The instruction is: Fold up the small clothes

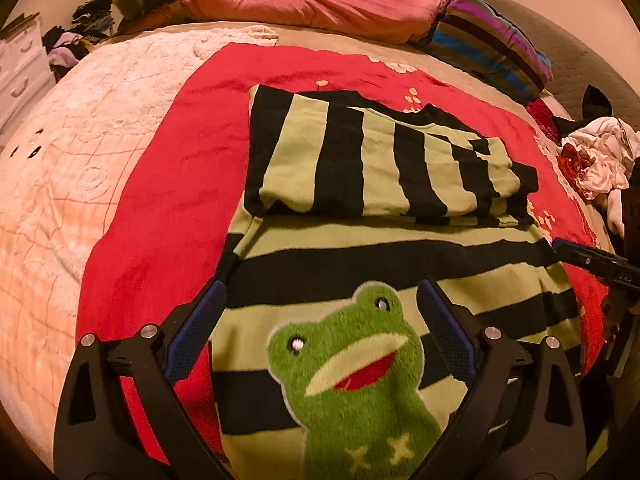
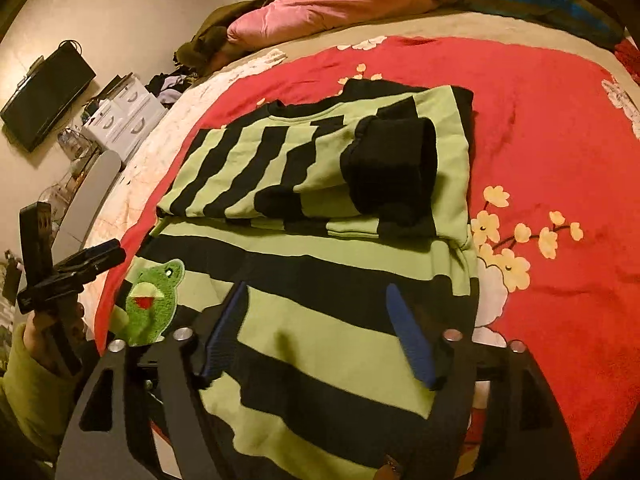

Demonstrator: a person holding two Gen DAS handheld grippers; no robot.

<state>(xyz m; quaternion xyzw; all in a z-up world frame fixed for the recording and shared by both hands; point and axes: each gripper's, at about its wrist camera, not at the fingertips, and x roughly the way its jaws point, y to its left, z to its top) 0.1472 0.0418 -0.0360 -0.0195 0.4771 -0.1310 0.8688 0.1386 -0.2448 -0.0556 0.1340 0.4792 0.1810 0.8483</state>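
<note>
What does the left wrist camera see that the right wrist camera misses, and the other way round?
Only the left wrist view shows the heap of white clothes at the bed's right edge, and the frog patch up close between the open left gripper.

Only the right wrist view shows the black cuff of the folded-over sleeve, the wall television, and the person's hand holding the other gripper.

Both show the striped green and black sweater, the red blanket, the pink duvet and the open right gripper.
</note>
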